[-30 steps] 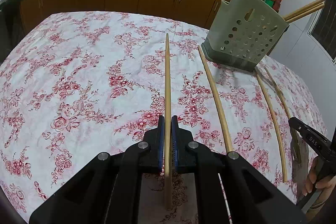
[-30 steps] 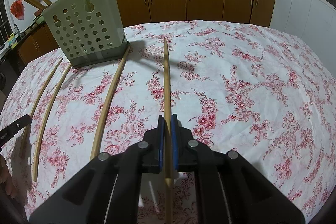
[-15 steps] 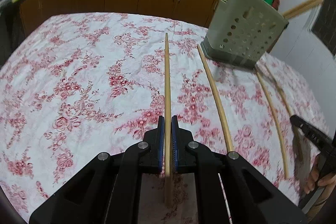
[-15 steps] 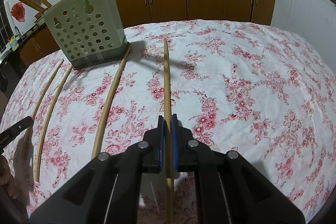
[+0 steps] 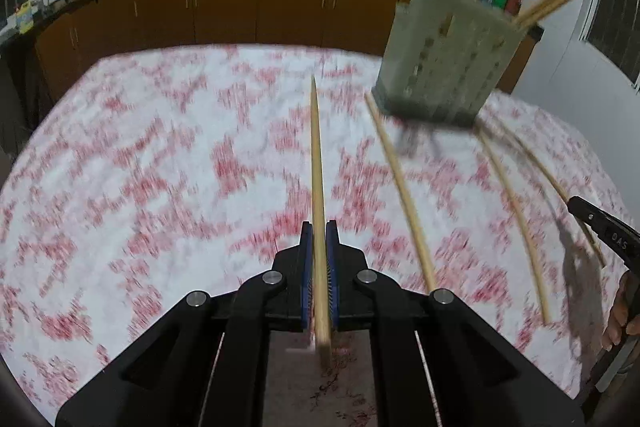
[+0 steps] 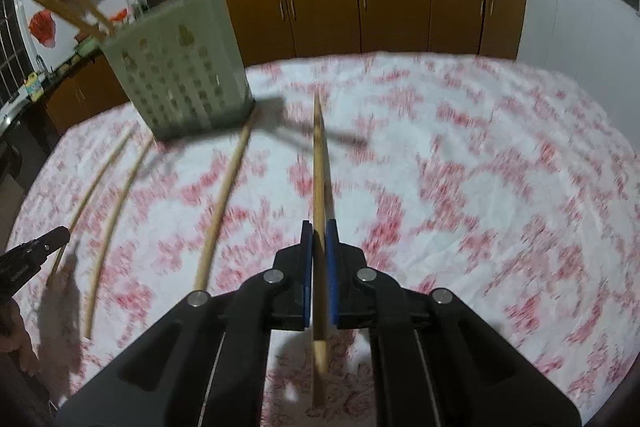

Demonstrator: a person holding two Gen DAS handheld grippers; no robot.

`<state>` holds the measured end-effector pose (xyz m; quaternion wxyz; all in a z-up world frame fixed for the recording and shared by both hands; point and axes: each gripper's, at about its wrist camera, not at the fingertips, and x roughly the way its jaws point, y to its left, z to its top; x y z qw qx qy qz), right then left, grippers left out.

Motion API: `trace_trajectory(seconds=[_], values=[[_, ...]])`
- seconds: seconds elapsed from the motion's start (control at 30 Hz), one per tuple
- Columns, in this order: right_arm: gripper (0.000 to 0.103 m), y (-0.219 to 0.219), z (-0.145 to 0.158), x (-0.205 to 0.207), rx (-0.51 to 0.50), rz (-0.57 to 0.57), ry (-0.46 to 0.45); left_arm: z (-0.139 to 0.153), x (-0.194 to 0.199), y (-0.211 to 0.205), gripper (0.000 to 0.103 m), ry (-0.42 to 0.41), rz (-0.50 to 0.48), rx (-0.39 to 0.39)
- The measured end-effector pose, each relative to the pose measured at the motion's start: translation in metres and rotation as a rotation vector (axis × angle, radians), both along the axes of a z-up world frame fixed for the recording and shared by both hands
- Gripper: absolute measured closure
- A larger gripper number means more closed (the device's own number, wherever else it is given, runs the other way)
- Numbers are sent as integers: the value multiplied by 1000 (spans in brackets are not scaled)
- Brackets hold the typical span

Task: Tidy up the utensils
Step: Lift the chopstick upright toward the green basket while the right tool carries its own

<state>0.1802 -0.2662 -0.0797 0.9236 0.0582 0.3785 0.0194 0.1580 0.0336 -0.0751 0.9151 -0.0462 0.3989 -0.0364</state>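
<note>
Two grippers work over a wide surface [image 5: 120, 167] covered by a white cloth with red flowers; both views are blurred. Brown cabinets [image 5: 224, 11] line the wall behind it.

At the far side of the surface stands a pale green holder [image 5: 448, 67] with round holes, and several chopsticks stick up out of its top. In the left wrist view it sits to the upper right; in the right wrist view, to the upper left [image 6: 176, 67].

Three loose chopsticks [image 6: 222, 203] lie on the cloth in front of the holder, between the two grippers, roughly side by side and apart from one another.

The left gripper [image 5: 319, 255] has its fingers closed tight on a chopstick [image 5: 317, 163], which points forward along them. The right gripper [image 6: 319, 255] likewise has its fingers closed on its own chopstick [image 6: 319, 163]. Each black gripper tip shows at the edge of the other's view.
</note>
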Motion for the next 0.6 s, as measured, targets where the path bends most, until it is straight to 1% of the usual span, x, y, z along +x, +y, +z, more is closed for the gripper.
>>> trace_trajectory(seconds=[0.17, 0.2, 0.3, 0.37, 0.43, 0.6], values=[[95, -4, 46, -9, 10, -11, -132, 43, -1, 4, 96, -117, 9, -29], [95, -5, 54, -10, 11, -12, -157, 55, -3, 5, 96, -151, 11, -37], [95, -6, 76, -16, 14, -13, -230, 80, -7, 6, 96, -226, 15, -62], [95, -5, 87, -20, 12, -12, -270, 92, -8, 8, 96, -257, 19, -74], [95, -3, 94, -22, 8, -11, -293, 103, -8, 9, 96, -285, 19, -85], [95, -3, 98, -22, 14, -12, -304, 111, -6, 11, 96, -305, 22, -86]])
